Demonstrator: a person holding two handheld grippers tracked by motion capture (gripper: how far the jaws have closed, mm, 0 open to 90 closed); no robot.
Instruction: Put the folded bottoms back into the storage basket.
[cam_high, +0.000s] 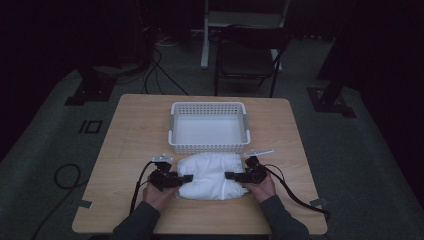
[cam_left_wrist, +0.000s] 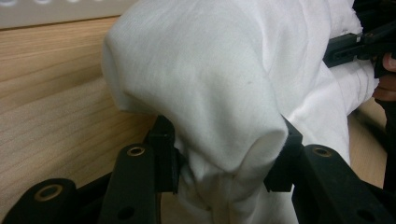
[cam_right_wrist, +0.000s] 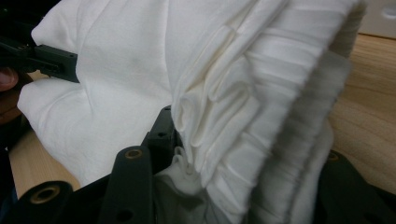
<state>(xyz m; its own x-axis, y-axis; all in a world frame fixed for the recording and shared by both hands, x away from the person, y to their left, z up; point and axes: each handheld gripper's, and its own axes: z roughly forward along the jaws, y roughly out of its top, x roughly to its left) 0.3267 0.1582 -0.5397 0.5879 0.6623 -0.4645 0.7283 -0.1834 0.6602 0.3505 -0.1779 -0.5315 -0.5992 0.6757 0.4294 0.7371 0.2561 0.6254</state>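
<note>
High view: my left gripper (cam_high: 187, 178) and right gripper (cam_high: 229, 175) flank the white cloth bundle (cam_high: 210, 175) before the basket (cam_high: 208, 146).
Gripper views: both jaw pairs pinch folds.

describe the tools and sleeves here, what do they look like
Both tools, the left tool and the right tool, are black, each with two flat jaws that have brass-ringed holes. A grey three-cornered plate sits on top of each, and a black cable trails from each. The person wears dark grey sleeves.
</note>
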